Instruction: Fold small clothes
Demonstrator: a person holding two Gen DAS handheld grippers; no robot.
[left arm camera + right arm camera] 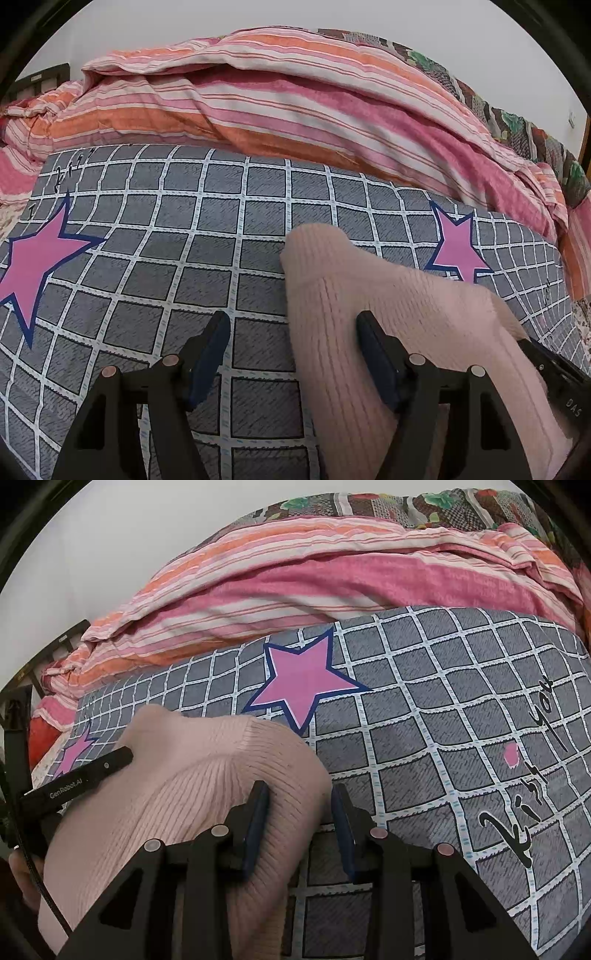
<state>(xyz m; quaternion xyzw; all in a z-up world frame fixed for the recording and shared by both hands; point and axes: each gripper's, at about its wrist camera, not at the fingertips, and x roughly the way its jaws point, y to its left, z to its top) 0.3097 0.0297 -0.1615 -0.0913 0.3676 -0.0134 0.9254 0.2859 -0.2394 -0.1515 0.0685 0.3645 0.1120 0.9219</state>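
Right wrist view: 2 grippers, left [293, 354] and right [300, 827], spread open over a soft, light knit [192, 794]; grab its ribbed hem.

My left camera sits low and close over the grey checked sheet [184, 258], facing the striped quilt [295, 103] behind it. My right camera sits just as low and close, facing the same quilt [295, 579]. Both see the sheet, the quilt and the pink sweater [406, 314] lying on the sheet.
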